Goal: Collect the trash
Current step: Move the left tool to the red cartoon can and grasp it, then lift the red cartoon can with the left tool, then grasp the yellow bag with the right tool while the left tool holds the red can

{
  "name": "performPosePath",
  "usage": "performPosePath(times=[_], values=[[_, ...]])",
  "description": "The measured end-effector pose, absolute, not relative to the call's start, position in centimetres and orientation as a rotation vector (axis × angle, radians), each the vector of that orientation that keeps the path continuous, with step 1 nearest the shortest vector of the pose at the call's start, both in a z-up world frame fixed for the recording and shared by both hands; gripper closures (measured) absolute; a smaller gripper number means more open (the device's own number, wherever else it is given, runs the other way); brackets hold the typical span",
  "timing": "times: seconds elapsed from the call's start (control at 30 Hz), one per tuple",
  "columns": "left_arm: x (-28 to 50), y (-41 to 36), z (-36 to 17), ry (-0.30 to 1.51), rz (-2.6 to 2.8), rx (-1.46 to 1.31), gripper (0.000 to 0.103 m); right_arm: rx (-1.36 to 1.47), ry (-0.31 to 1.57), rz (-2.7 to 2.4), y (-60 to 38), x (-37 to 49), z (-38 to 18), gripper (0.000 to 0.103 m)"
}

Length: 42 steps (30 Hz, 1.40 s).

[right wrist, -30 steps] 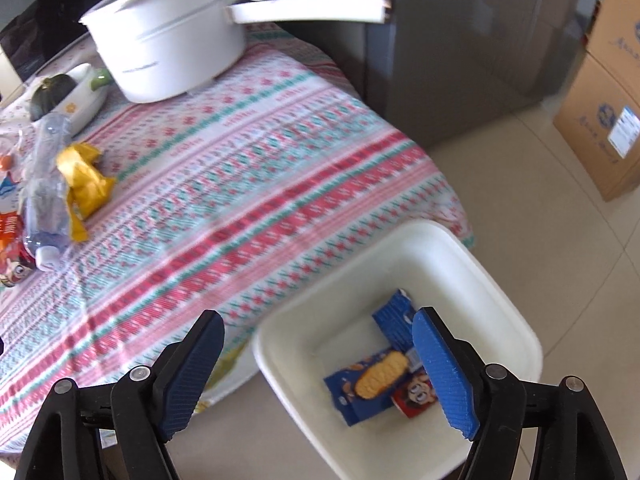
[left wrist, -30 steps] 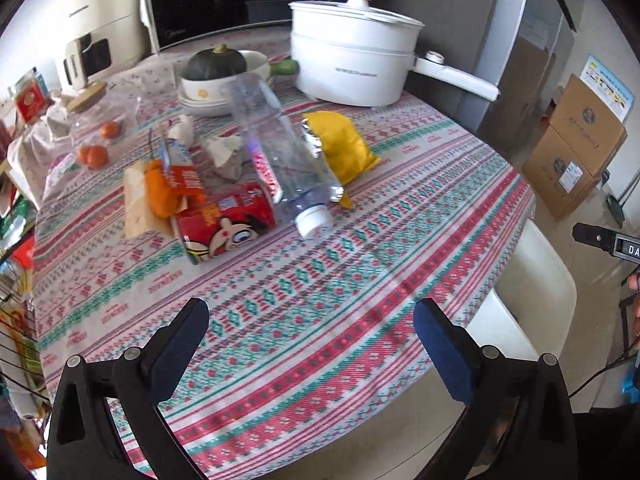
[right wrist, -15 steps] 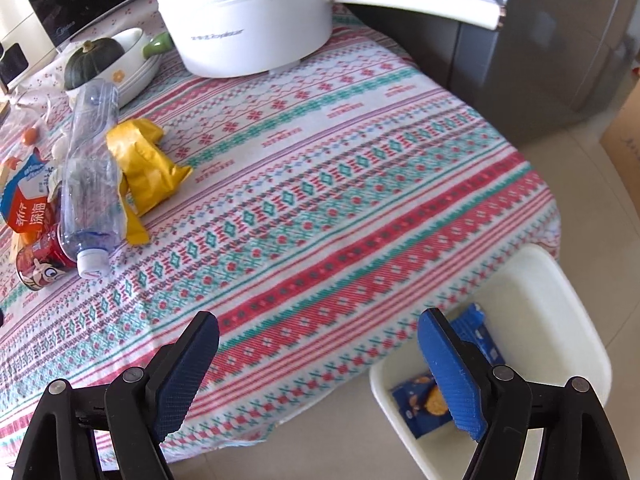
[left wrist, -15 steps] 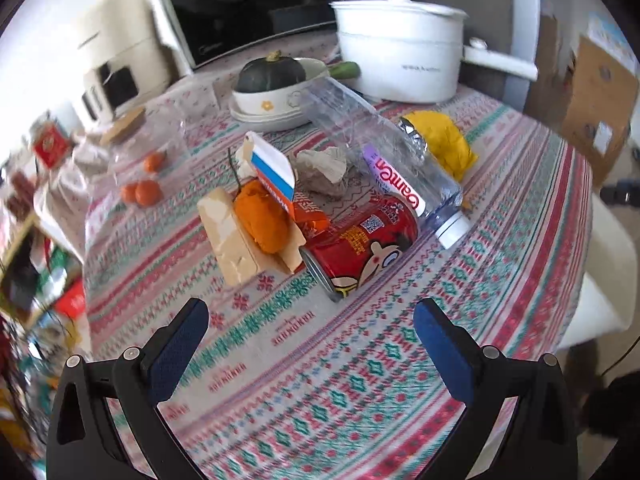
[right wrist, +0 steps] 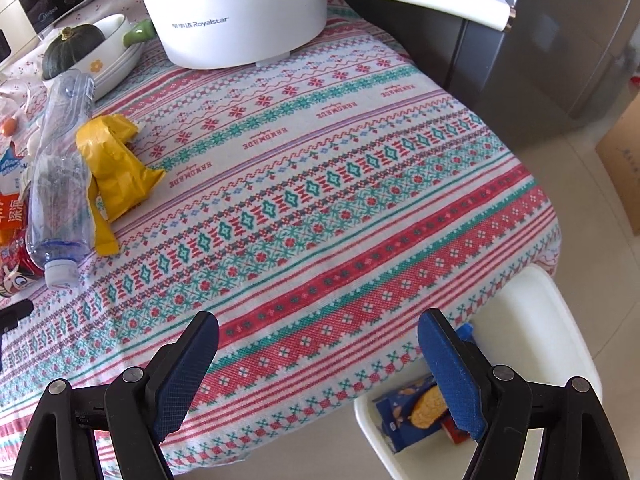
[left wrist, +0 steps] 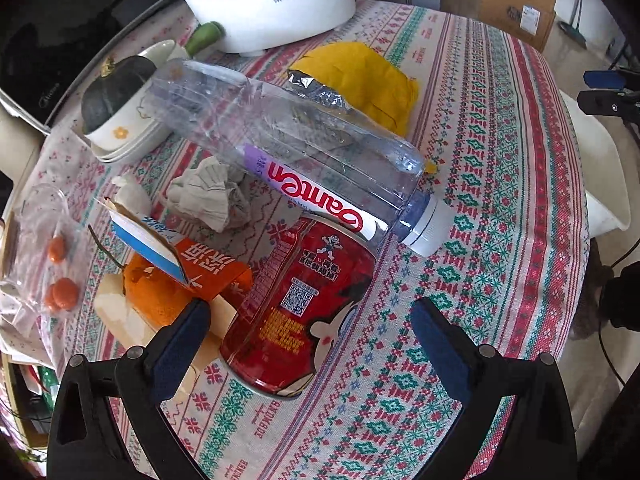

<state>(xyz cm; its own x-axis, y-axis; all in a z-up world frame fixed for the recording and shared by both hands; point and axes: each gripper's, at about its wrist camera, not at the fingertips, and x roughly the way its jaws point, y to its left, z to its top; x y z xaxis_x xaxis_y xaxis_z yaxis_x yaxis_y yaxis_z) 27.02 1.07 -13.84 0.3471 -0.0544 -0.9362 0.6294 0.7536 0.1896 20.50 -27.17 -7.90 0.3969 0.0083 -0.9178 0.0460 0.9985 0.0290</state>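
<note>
- The red can [left wrist: 306,308] lies on its side on the worktop [left wrist: 500,184], right in front of the left gripper [left wrist: 310,336].
- The left fingers [left wrist: 180,344] are wide open and hold nothing. The near end of the can sits in the gap between them.
- The can's long side points away from the gripper and a bit to the right, so the fingers stand on each side of it. That looks like a good way to squeeze it.
- A clear bottle [left wrist: 288,148] lies across the far end of the can and seems to touch it. An orange carton [left wrist: 208,268] is just beside the can on the left. A grab may bump them.
- The right gripper [right wrist: 318,364] is open and empty too. It hangs over the worktop edge, well apart from the can [right wrist: 16,264].
- The white bin [right wrist: 552,344] sits below that edge with some wrappers [right wrist: 412,408] in it.
- The left gripper is much nearer, so I think it should take the can.
</note>
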Motion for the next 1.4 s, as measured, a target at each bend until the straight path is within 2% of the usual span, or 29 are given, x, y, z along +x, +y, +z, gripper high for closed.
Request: performPosePath(times=[0.07,0.2,0.27,0.37,0.67,1.0,1.23,1.4], values=[[27.4,1.2,-14.4,1.166,-0.484,0.594,0.014,0.046,1.167,-0.030,-27.4,20.4,-8.1,0.018],[27.3,1.9,-15.2,1.185,-0.452,0.582,0.023,0.064,1.180,-0.035,-28.0,20.4,-8.3,0.018],[27.1,2.7,-14.9,1.193,-0.438,0.513,0.034,0.077,1.177,-0.034,-28.2,20.3,-8.2,0.018],[26.4,4.5,-14.5,1.195,-0.414,0.359,0.041,0.094,1.171,-0.027,-28.1,20.2,-7.9,0.018],[20.9,8.4,-12.9,1.138,-0.300,0.020,0.046,0.110,1.150,0.020,-26.5,19.2,-7.1,0.018],[17.0,10.4,-8.6,1.027,-0.239,-0.183,0.047,0.134,1.146,0.096,-23.8,19.2,-7.5,0.018],[16.7,11.2,-7.6,1.006,-0.255,-0.211,0.047,0.079,1.065,0.177,-21.1,24.0,-7.5,0.018],[17.4,12.9,-7.6,0.994,-0.232,-0.281,0.047,0.089,1.032,0.247,-18.6,28.2,-8.6,0.030]])
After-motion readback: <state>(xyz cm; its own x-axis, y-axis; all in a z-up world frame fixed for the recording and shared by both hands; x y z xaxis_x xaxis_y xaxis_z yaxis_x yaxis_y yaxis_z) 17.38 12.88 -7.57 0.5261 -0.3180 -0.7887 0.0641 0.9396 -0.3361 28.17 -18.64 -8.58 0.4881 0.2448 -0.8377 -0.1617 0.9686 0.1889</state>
